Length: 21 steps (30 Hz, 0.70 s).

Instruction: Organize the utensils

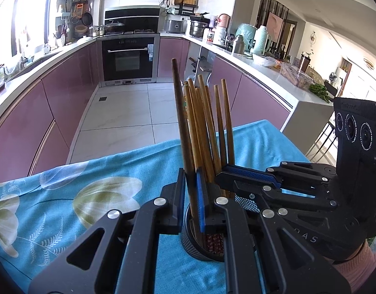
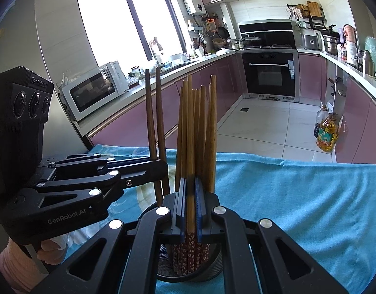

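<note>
A black mesh holder (image 1: 200, 247) stands on the blue flowered cloth (image 1: 77, 196) and holds several light wooden chopsticks (image 1: 207, 127) upright. My left gripper (image 1: 190, 203) is shut on a dark brown chopstick (image 1: 180, 112) standing in the holder; in the right wrist view two dark chopsticks (image 2: 154, 112) show at its jaws. My right gripper (image 2: 190, 208) is shut on a light wooden chopstick (image 2: 190, 147) above the holder (image 2: 207, 269). The right gripper also shows in the left wrist view (image 1: 227, 171), reaching in from the right.
The cloth-covered table ends at its far edge (image 1: 163, 144) above the tiled kitchen floor. Purple cabinets line both sides. An oven (image 1: 129, 56) stands at the back. A microwave (image 2: 94, 90) sits on the left counter. Oil bottles (image 2: 326, 132) stand on the floor.
</note>
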Motion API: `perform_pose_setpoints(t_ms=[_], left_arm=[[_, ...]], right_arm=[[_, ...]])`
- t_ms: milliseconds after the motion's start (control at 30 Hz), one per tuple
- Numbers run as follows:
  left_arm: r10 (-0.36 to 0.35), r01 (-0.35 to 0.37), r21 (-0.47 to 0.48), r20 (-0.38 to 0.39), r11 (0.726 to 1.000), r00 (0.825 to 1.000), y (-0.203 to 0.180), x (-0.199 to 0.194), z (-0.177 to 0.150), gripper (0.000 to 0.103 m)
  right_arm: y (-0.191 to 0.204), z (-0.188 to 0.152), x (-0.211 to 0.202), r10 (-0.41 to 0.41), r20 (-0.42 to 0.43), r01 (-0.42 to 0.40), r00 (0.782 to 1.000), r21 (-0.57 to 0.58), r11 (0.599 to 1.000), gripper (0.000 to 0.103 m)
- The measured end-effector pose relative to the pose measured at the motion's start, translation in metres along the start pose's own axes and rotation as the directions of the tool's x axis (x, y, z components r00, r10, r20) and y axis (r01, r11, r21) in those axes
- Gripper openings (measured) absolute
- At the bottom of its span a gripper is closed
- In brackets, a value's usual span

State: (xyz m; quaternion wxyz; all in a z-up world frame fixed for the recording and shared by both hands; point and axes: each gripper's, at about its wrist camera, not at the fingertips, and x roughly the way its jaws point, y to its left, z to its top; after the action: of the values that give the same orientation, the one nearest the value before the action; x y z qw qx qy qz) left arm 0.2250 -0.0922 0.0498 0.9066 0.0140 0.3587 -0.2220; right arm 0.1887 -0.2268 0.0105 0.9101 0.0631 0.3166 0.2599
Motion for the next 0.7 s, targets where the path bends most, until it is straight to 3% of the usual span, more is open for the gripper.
perform_pose_setpoints(t_ms=[700], left_arm=[[-0.009, 0.009, -0.017, -0.009, 1.000, 1.000, 0.0028, 0.0097, -0.0089, 0.012]], right_arm=[[-0.0004, -0.0062, -0.0007, -0.014, 0.004, 0.014, 1.000, 0.003, 1.000, 0.006]])
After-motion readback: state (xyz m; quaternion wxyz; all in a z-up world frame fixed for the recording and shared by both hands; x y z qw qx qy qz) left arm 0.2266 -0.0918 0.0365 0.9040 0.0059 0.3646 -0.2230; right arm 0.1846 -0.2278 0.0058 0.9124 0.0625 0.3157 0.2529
